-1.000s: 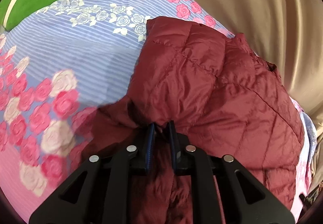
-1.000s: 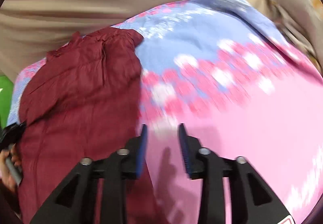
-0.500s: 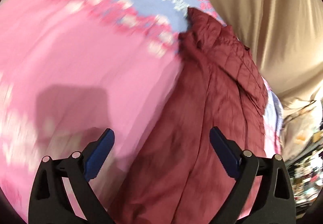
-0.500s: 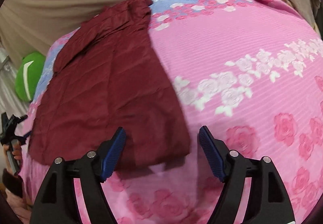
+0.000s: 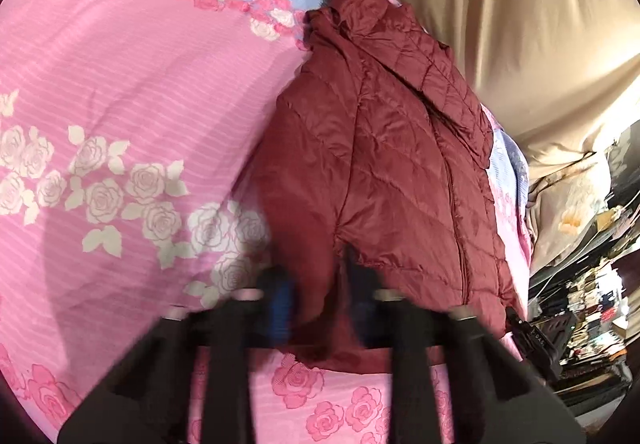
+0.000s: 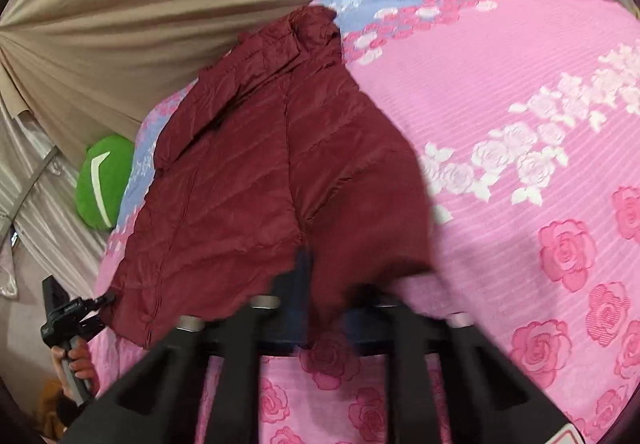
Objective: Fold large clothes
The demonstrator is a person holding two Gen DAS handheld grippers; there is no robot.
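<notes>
Both tongs have just closed, left tongs [image 5: 316, 300] and right tongs [image 6: 320, 308] pinching the jacket [image 5: 392, 172] hem. Lift evenly toward its collar.

jacket [image 5: 392, 164]: dark red quilted cloth, thin and puffy, with a soft sheen and stitched diamond lines
bedspread [image 5: 132, 76]: woven cloth, matt, fine ribbed stripes, rose pattern a little raised
curtain [image 5: 520, 4]: beige cloth, smooth, satin-like shine in the folds
cushion [image 6: 105, 184]: green plush cloth, fuzzy and matt
left gripper [image 5: 320, 308]: black matt plastic, blue ribbed pads, small metal pins
right gripper [image 6: 324, 308]: same black matt plastic, metal pins
</notes>
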